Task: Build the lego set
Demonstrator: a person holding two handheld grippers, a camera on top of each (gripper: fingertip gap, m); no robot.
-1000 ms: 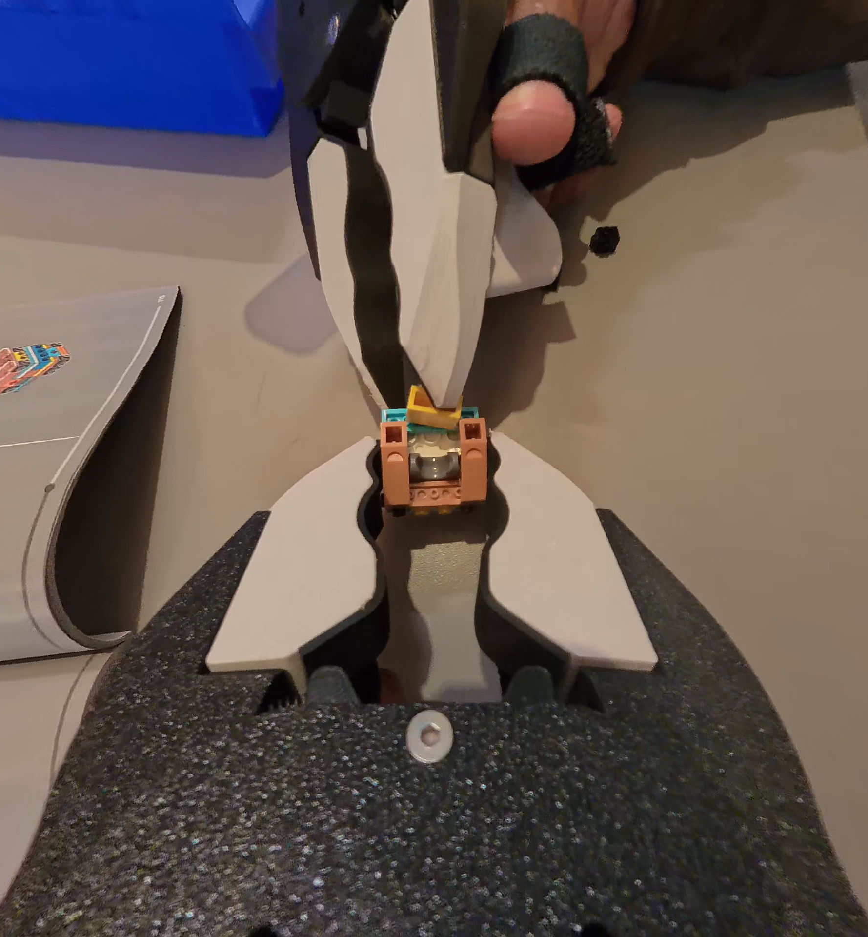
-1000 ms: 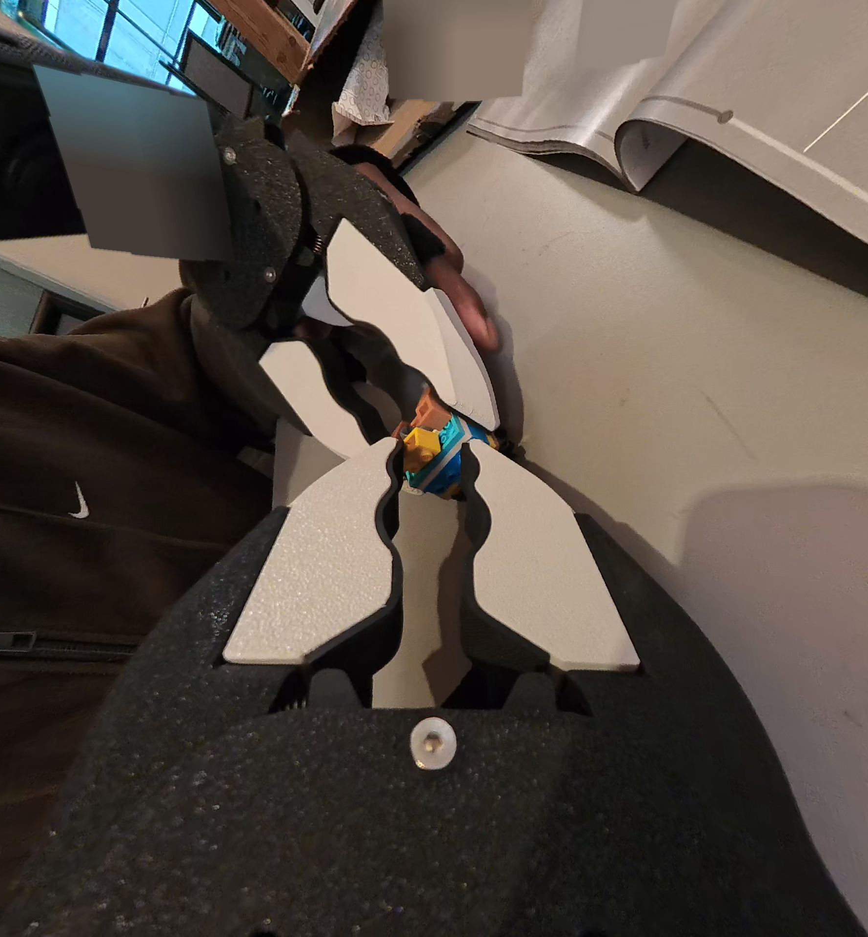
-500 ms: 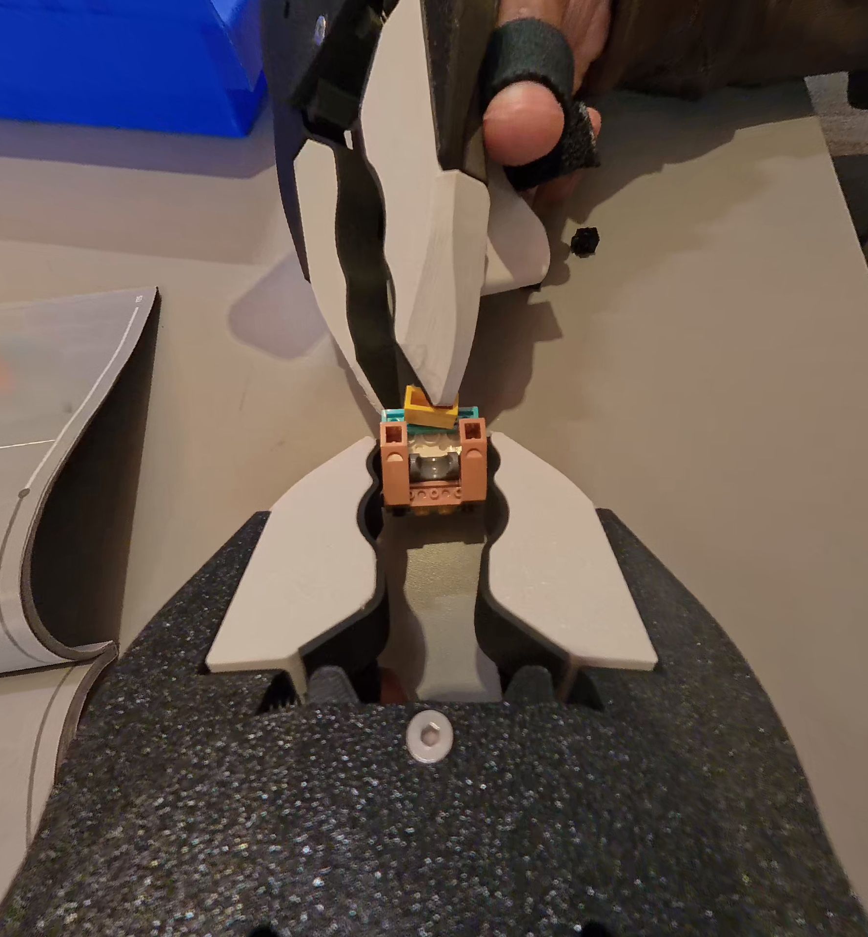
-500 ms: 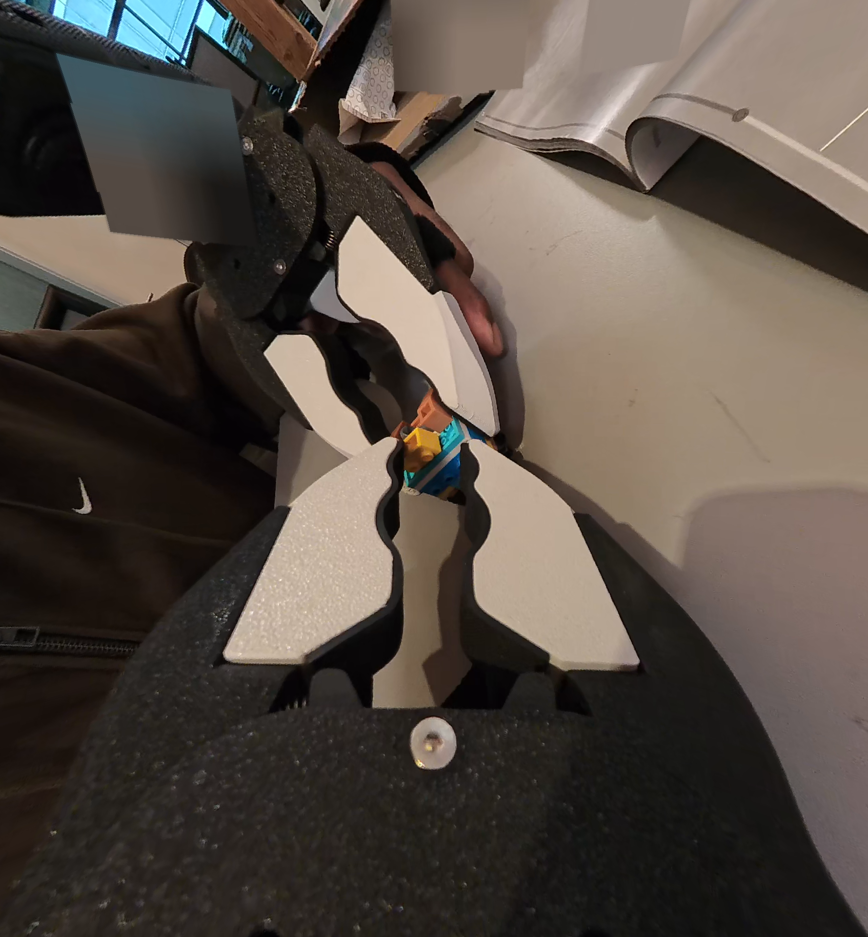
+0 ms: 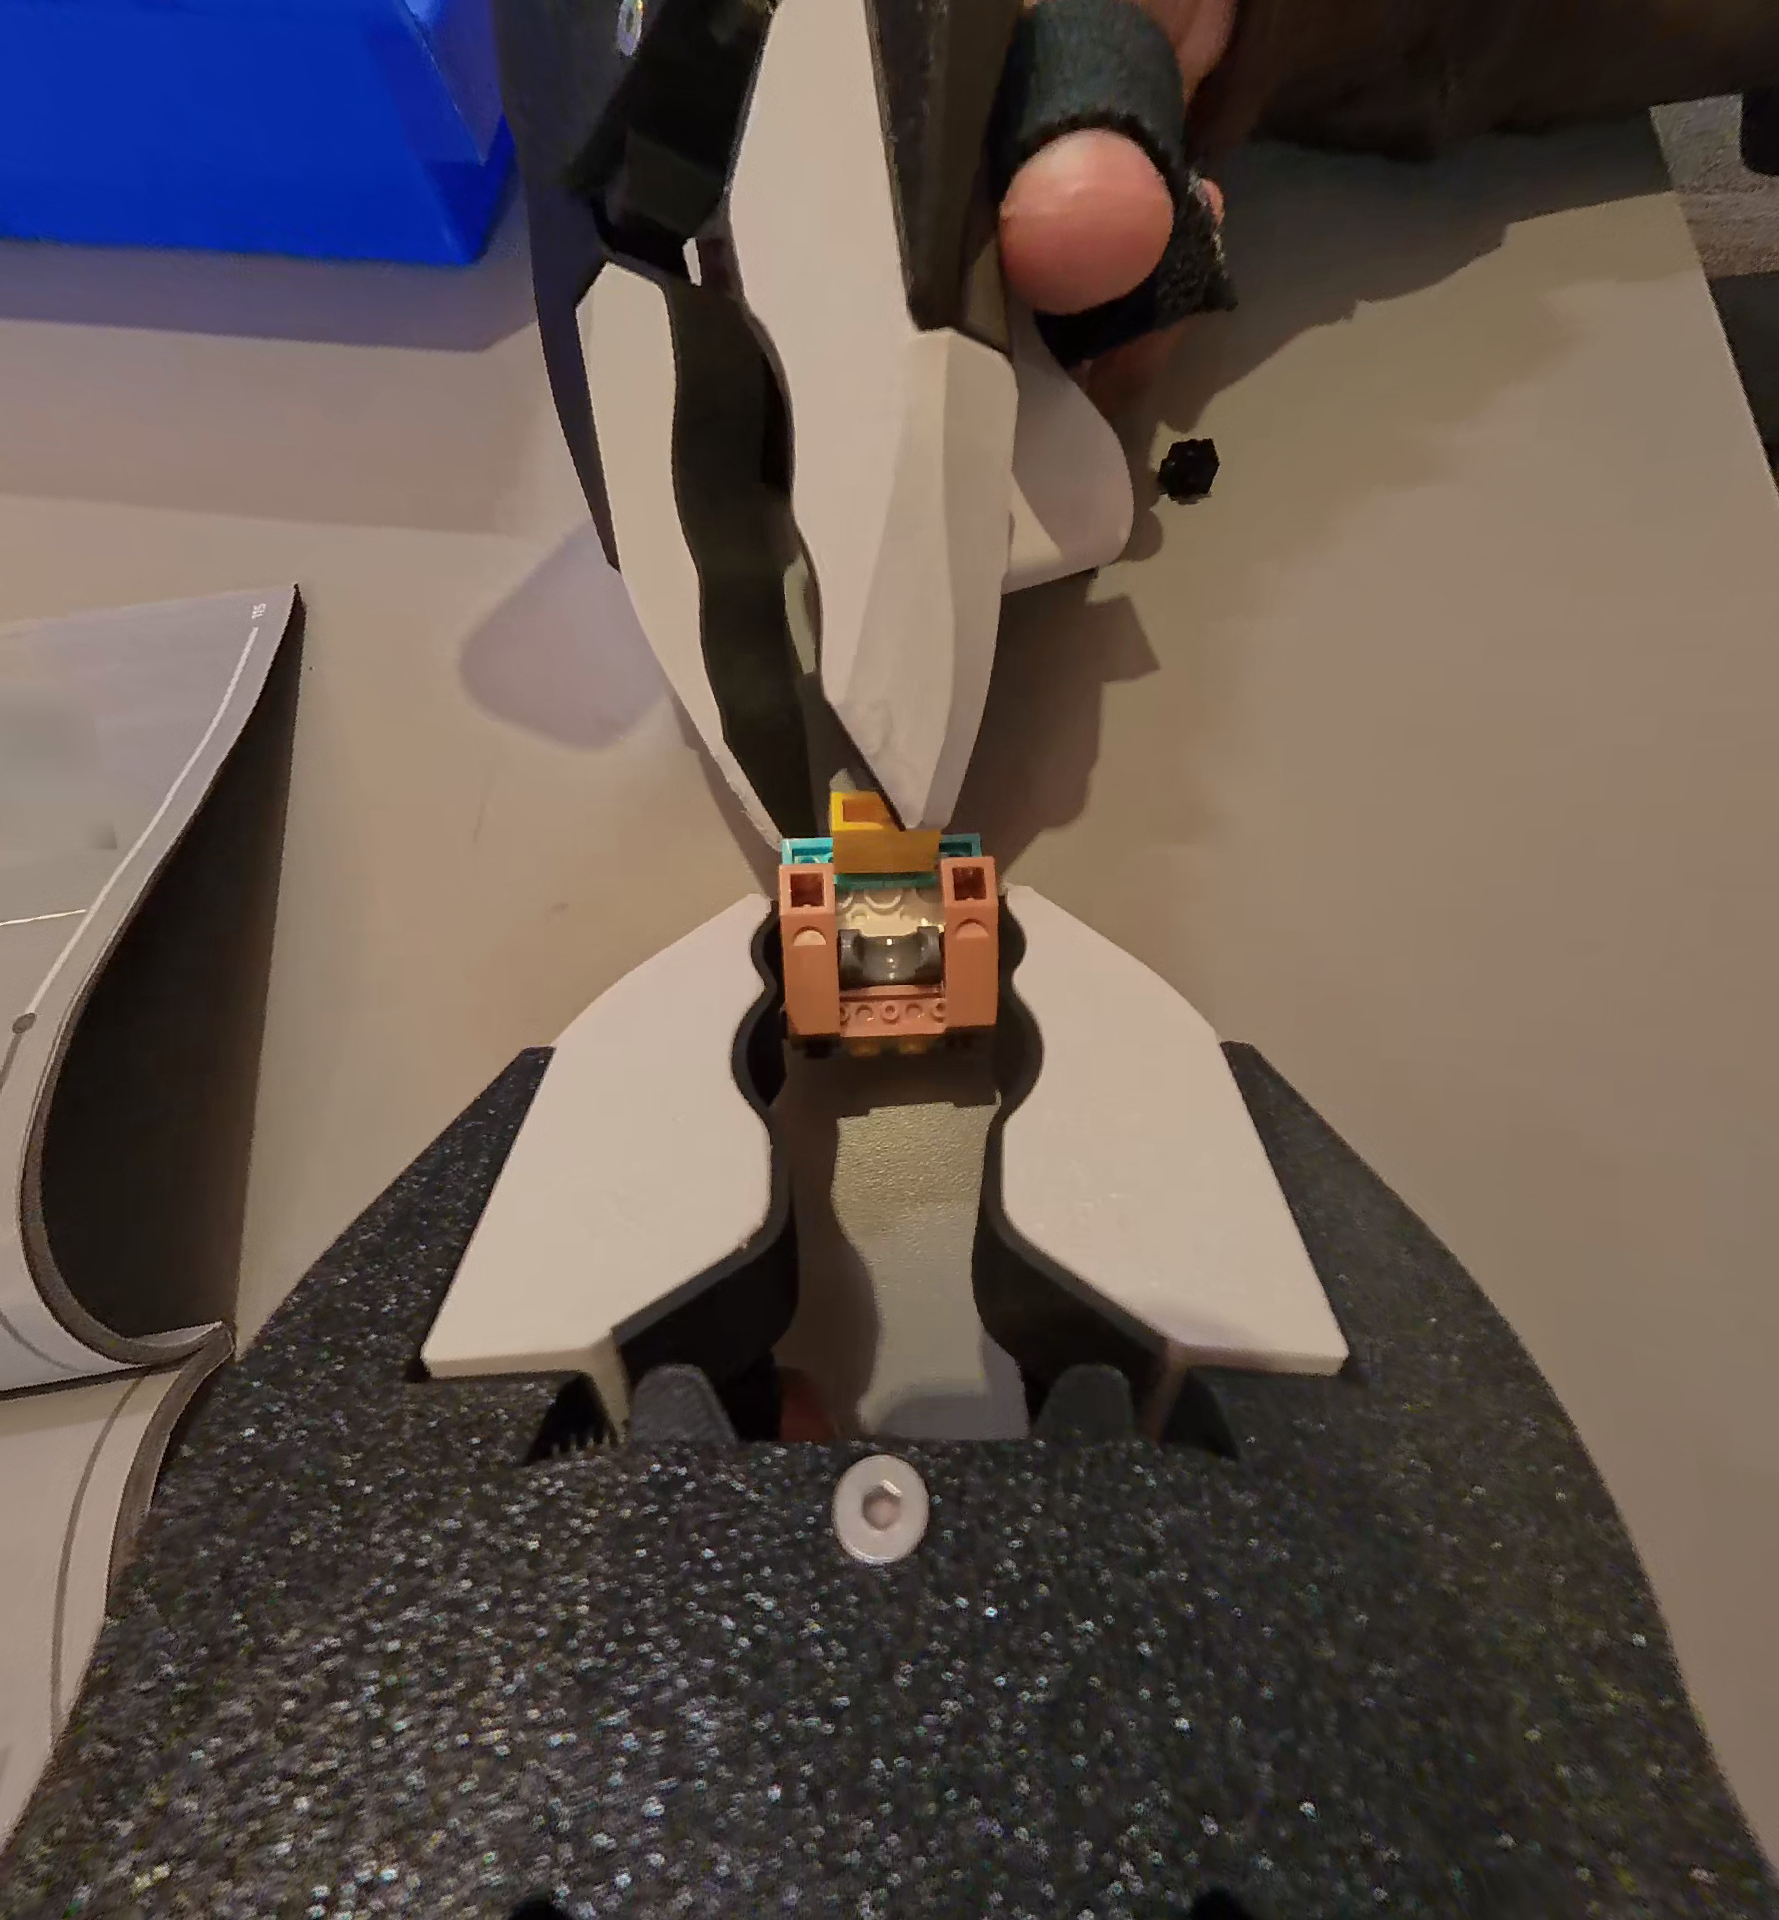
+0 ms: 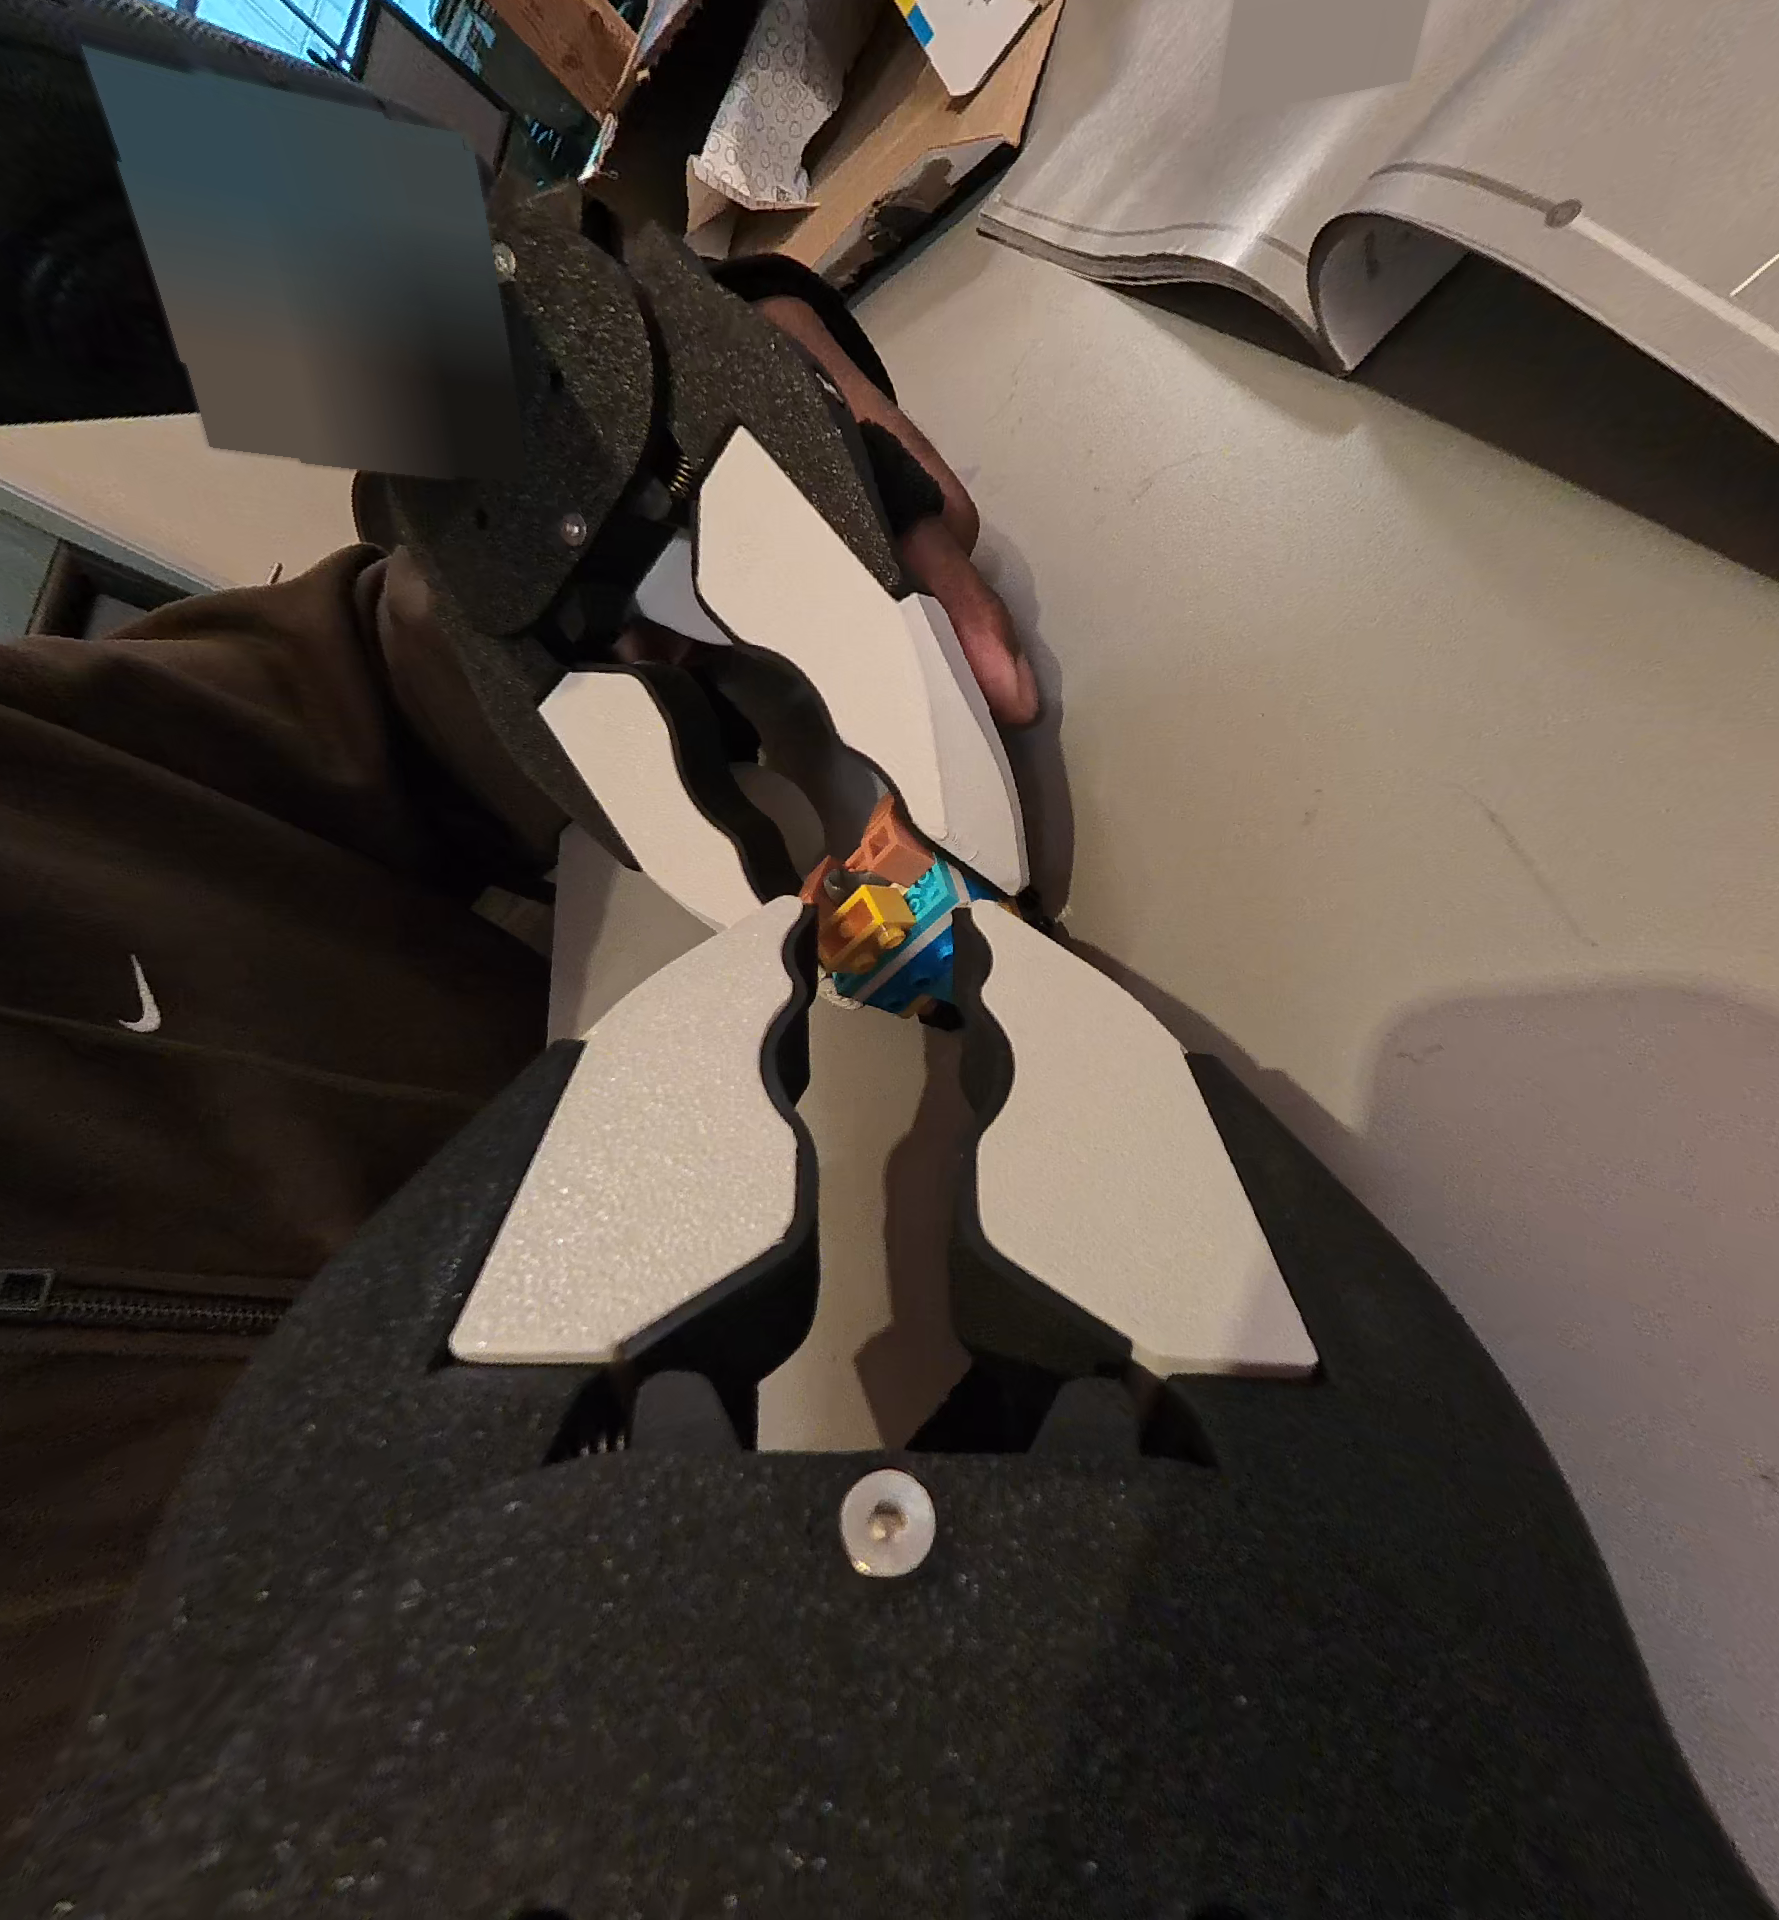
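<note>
My left gripper is shut on a small lego build made of tan-orange bricks, a grey middle and a teal plate, held above the beige table. My right gripper reaches down from above, its tips closed on a yellow brick that sits on the teal plate. In the right wrist view my right gripper frames the yellow brick and the teal plate, with the left gripper behind them. The brick's underside is hidden.
An open instruction booklet lies at the left and also shows in the right wrist view. A blue bin stands at the back left. A small black piece lies on the table. A person's brown jacket is close. The grippers are tip to tip, or close to it.
Both grippers stay locked on the build and the yellow brick. The brick now lies flatter on the teal plate. The pair has drifted slightly, so the booklet sits farther left.
</note>
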